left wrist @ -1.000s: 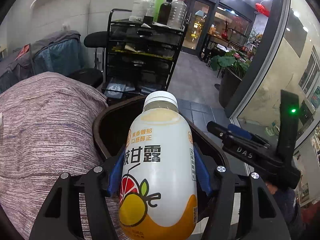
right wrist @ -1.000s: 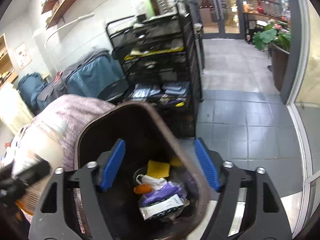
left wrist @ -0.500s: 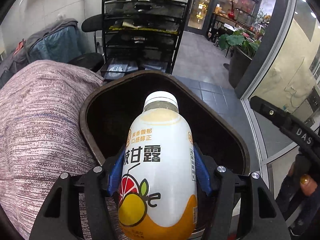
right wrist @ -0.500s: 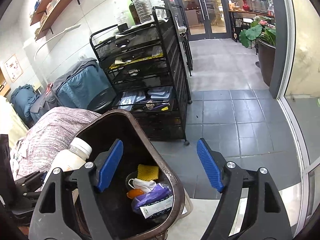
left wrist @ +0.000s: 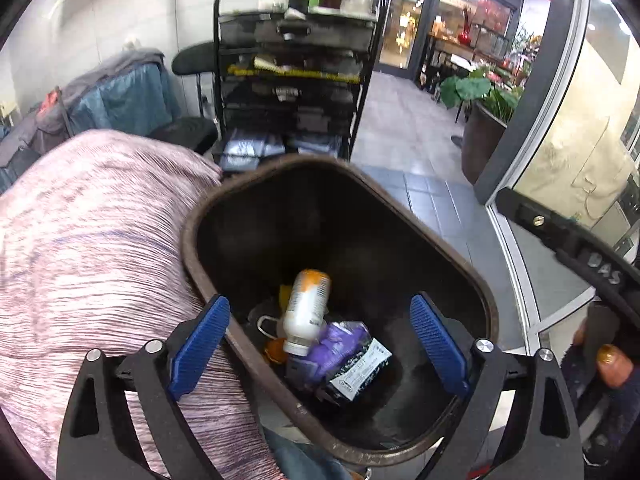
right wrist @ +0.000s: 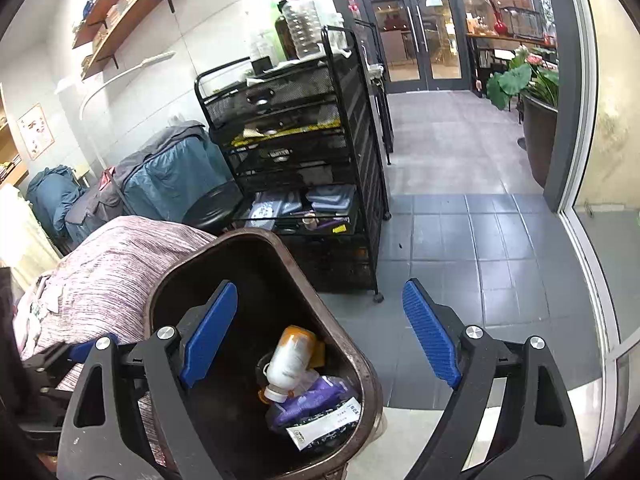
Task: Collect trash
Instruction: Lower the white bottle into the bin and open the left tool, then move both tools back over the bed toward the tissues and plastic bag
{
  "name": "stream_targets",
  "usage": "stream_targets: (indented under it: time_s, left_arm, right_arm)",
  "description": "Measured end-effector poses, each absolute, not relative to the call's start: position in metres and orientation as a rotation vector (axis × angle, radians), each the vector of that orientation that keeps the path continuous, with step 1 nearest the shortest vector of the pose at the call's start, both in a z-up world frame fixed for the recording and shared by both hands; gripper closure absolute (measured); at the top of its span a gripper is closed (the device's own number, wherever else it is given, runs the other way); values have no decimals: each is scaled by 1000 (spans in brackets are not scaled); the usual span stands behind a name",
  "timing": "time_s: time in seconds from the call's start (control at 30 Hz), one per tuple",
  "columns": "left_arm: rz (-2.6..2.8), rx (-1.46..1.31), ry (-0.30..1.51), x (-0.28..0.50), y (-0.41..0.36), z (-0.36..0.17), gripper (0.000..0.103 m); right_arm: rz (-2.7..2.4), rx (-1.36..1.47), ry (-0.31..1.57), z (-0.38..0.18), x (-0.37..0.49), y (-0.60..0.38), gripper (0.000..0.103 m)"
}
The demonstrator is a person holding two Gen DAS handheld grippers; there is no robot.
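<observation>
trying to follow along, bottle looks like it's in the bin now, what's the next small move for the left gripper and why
Probably lift the left gripper up and away from the trash bin. Its jaws have just been opening and nothing sits between them; the bottle lies cap-down on the trash inside, so this drop looks finished.

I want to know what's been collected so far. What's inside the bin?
In the bin: bottle cap-down, purple wrapper, white mask, something orange and yellow. Anything beneath is covered.
</observation>
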State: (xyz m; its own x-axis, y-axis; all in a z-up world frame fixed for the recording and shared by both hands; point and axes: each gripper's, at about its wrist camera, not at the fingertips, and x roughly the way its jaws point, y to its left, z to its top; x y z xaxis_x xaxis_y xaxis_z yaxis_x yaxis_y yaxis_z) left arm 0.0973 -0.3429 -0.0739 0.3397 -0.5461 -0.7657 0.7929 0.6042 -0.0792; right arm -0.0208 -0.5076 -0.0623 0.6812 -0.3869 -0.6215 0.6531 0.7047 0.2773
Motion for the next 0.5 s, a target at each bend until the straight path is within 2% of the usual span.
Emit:
stream_targets:
  time_s: [0.2,0.5]
  left_arm:
    - [-871,299,751,91,-314,-42,6]
    - [-770,237,659,100,-252,-9,6]
  right_arm:
    - [-570,457,525,-49,-10,-490,15]
    - [-438,383,473,-25,22,-447,15]
